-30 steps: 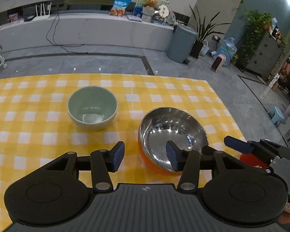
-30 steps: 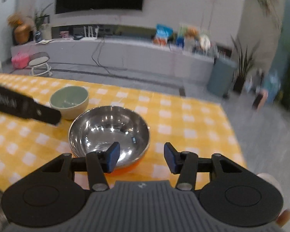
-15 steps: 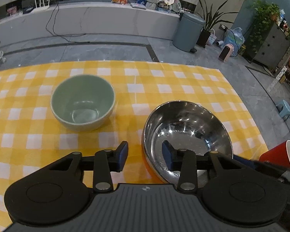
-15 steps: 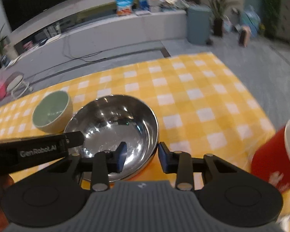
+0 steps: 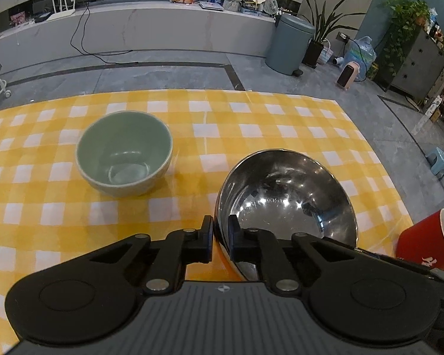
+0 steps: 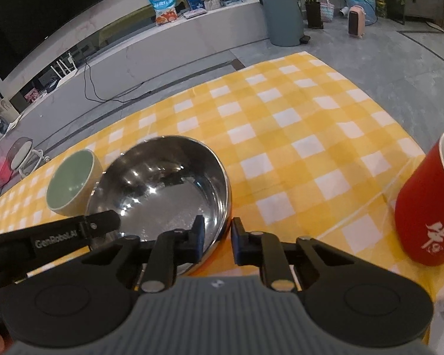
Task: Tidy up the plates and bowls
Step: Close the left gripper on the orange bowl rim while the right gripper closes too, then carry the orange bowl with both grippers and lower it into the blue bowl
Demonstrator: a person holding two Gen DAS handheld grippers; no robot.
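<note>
Dim, even indoor light fills both views, coolest on the grey floor beyond the tabletop (image 5: 251, 112). The steel bowl (image 5: 284, 195) is the one strong reflector: small white glints scatter across its inner wall, and it mirrors dark shapes. Soft, faint shadows sit just beside the green bowl (image 5: 124, 153), left of the steel bowl. Fisheye distortion bends the far tabletop edge and the room behind it, strongest towards the corners. Both views are sharp; the red cup (image 6: 429, 204), right of the steel bowl, is slightly soft.

Black two-finger tool (image 5: 220, 238), silver pivot screws, ribbed grey housing, "GenRobot.AI" lettering.
</note>
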